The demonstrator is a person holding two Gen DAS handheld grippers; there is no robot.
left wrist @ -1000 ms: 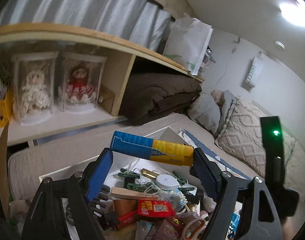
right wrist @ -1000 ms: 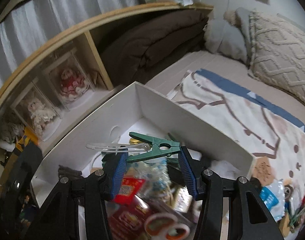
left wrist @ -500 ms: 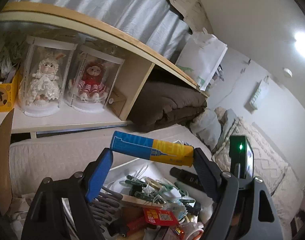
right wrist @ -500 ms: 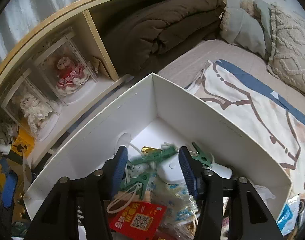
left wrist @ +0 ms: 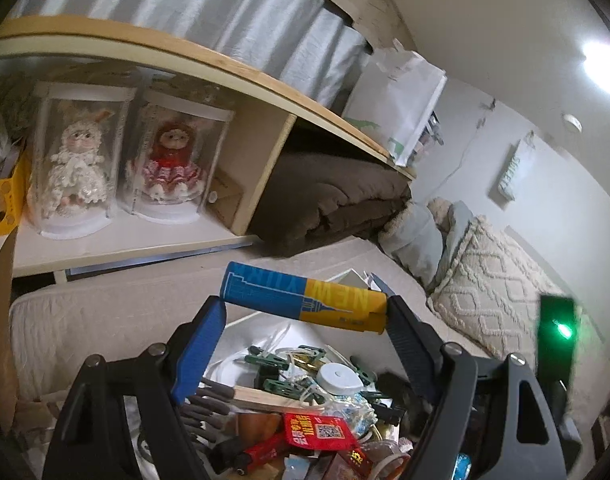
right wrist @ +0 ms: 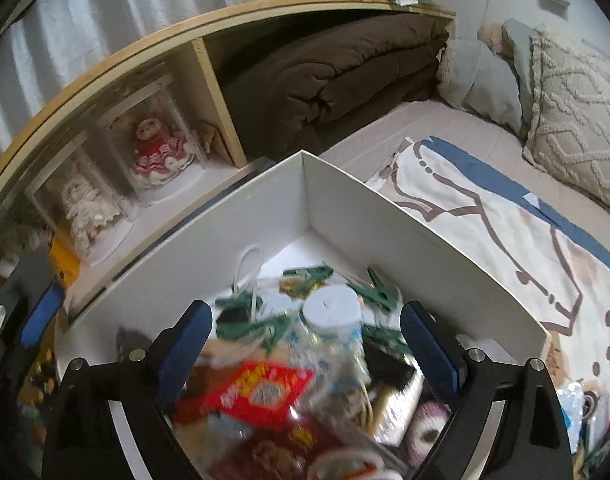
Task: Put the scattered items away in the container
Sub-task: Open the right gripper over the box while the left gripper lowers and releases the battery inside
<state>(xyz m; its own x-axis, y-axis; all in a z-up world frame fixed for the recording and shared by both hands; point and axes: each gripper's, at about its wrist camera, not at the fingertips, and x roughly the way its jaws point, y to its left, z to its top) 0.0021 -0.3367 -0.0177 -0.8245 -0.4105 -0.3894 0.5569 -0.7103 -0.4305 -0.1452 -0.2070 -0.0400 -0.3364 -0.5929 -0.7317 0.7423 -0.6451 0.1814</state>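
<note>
A bed (right wrist: 445, 128) ran under a wooden shelf (left wrist: 145, 46) holding two cased dolls. The white box (right wrist: 385, 216) on it was already heaped with green pegs (right wrist: 379, 290), a round white case (right wrist: 331, 306) and a red packet (right wrist: 261, 392). The left tongs (left wrist: 303, 308) gripped a blue-and-yellow tube (left wrist: 305, 302) endwise over the box; that hold looked liable to slip. The right tongs (right wrist: 305, 328) had just been opening, empty, above the pile; more items might spill over.

Box (right wrist: 345, 200) on bed (right wrist: 445, 120), shelf (right wrist: 209, 72) behind, pillows (right wrist: 573, 92) right.
</note>
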